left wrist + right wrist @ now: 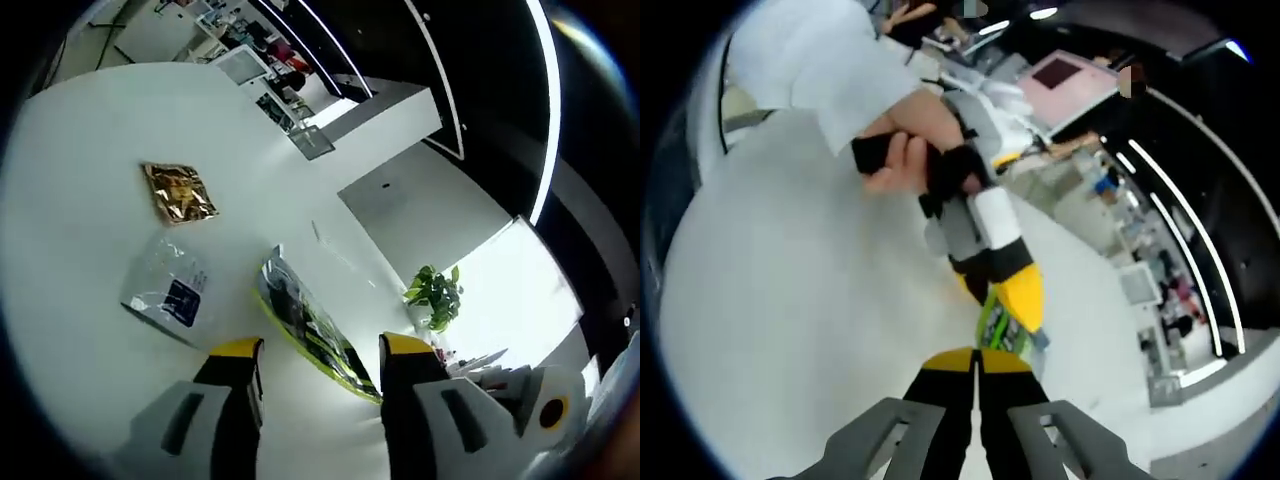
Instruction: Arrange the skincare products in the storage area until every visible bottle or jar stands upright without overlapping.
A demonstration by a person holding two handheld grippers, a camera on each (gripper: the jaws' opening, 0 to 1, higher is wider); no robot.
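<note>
Green-edged sachet (312,328) lies flat on the white table (80,220) just ahead of and between the left gripper's (322,352) spread jaws, looks thin, floppy and slick, best pinched at an edge; right gripper (978,360) jaws pressed together, empty.

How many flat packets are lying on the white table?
3: a gold packet farthest away, a clear packet with a dark label nearer, and a green-edged packet between the left gripper jaws. Others may be hidden.
</note>
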